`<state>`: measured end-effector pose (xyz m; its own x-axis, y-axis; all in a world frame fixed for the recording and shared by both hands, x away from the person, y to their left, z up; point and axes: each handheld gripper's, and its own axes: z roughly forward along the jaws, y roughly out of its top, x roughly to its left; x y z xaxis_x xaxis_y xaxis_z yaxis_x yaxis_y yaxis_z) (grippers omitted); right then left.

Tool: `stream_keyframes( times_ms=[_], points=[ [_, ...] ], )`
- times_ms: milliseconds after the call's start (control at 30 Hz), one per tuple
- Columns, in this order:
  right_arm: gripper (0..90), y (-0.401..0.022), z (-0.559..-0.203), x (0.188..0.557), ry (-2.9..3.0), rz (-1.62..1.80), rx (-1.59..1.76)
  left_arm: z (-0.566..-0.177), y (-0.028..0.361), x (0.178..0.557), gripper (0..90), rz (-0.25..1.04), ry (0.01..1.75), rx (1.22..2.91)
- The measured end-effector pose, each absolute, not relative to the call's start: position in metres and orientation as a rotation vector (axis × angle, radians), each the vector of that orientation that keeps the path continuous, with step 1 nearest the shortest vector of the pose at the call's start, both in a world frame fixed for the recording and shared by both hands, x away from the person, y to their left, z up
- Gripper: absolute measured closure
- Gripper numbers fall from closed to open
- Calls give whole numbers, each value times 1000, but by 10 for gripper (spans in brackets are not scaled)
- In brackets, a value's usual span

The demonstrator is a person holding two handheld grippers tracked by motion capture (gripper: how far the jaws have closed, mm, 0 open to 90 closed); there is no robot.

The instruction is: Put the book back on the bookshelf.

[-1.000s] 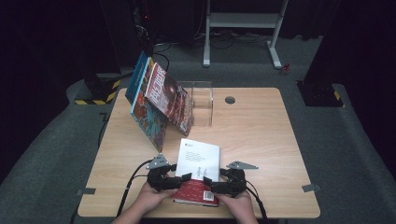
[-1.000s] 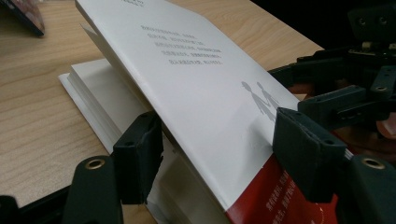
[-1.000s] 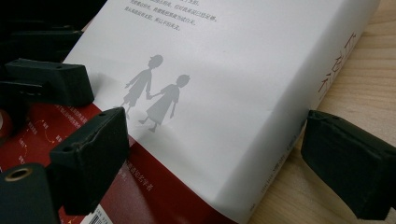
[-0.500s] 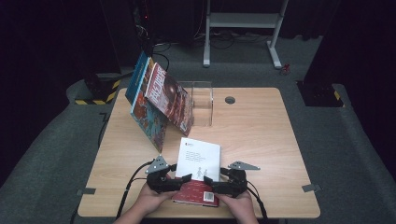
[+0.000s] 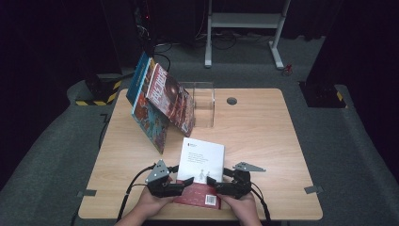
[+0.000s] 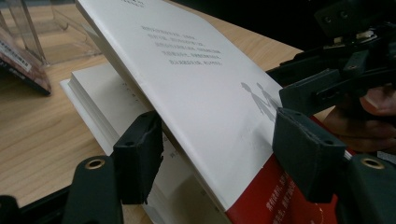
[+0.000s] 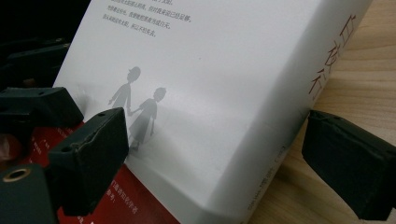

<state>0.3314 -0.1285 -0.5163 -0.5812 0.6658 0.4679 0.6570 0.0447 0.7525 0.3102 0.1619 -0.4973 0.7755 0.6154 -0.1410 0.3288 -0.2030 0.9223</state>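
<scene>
- The white-and-red book (image 5: 201, 162) lies near the front edge of the worktop (image 5: 263, 136), its front cover (image 6: 196, 88) raised at a slant above the page block (image 6: 100, 100).
- The left tool (image 5: 181, 184) stands partly open; one jaw sits under the raised cover against the pages, the other above the cover. Whether the pads press cannot be told.
- The right tool (image 5: 212, 183) straddles the book's spine edge, jaws wide, pads apart from it.
- Leaning books (image 5: 160, 101) and a clear stand (image 5: 203, 101) sit well behind.

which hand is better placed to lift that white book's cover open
Left. The left gripper already straddles the raised cover's free edge of the white book; the right gripper straddles the spine side, likelier to steady it.
</scene>
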Motion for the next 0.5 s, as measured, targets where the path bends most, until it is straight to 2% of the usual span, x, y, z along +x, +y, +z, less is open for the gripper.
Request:
stream_keyframes(
  times_ms=[500],
  points=[
    [67,-130,-520,338,2266,1763,1456,-495,161,303,343,364,680,1803]
  ],
)
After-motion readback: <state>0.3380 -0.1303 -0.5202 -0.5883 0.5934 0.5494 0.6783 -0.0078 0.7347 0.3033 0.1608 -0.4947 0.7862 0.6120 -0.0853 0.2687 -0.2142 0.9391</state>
